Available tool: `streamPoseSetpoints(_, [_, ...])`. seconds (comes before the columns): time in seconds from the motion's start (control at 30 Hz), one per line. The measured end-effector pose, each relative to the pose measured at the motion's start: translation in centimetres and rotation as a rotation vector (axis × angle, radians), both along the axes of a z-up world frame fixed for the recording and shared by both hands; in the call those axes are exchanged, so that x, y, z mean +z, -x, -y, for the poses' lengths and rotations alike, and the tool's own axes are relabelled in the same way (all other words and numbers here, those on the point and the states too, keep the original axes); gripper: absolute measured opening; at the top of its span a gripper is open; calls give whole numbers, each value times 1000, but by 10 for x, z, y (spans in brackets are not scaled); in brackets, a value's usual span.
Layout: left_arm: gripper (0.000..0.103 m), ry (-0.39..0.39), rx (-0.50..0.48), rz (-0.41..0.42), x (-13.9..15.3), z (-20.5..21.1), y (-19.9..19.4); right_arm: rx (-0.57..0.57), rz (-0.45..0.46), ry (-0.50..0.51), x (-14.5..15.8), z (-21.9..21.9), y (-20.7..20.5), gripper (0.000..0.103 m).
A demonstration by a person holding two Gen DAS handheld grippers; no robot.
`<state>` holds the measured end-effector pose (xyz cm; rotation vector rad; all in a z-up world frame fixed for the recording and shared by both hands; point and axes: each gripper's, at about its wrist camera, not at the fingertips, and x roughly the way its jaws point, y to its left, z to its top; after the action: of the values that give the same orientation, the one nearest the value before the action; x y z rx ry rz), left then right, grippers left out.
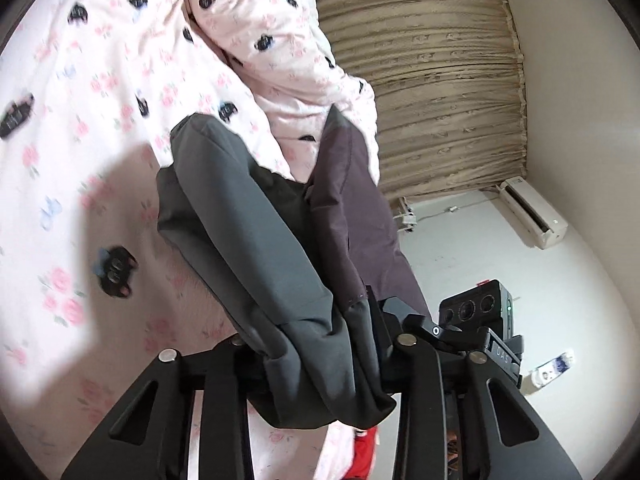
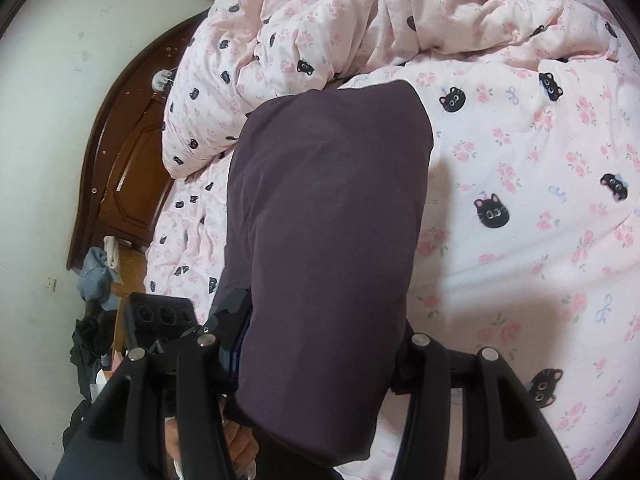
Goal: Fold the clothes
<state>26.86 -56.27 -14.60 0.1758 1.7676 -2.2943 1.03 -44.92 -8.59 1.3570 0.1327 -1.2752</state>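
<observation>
Trousers (image 1: 248,240), dark grey, hung between my two grippers above the bed (image 2: 520,184), lifted clear of the pink cat-print sheet (image 1: 80,128). My left gripper (image 1: 316,364) was closed on a bunched grey edge of the cloth, which spilled over and in front of its fingers and draped toward the far side. My right gripper (image 2: 316,360) seemed to be clamped on the same garment too, though the fabric (image 2: 328,220) covered its fingertips entirely in the right view, so I judged the grip from the way the cloth hung from it rather than from seeing the jaws. From the left view, the right gripper (image 1: 476,312) sat just to the right, close beside mine, with the purplish-looking part of the cloth running up to it. The two held ends being so near each other, I judged that one fold was under way, the garment doubled over in the air, but nothing had yet been laid flat. A rumpled quilt (image 2: 320,32) lay at the far side of the bed, near the dangling cloth. What was left, as I read it: lowering the trousers onto the open sheet, smoothing them, and folding again into a tidy stack.
</observation>
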Motion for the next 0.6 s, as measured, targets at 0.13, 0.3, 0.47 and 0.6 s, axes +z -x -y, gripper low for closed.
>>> streamPoseSetpoints(0.13, [28,14,52,11,0,3,-25,13,-22,6,0,13,-18,53])
streamPoseSetpoints(0.3, [28,64,143,48,12,16,-56,73,-51,48,9,41,-49,53])
streamPoseSetpoints(0.47, [28,125,243,134,24,40,-94,151,-27,112,6,85,-78,53])
streamPoseSetpoints(0.6, [28,157,319,224,20,58,-128,228,15,149,-9,124,-105,53])
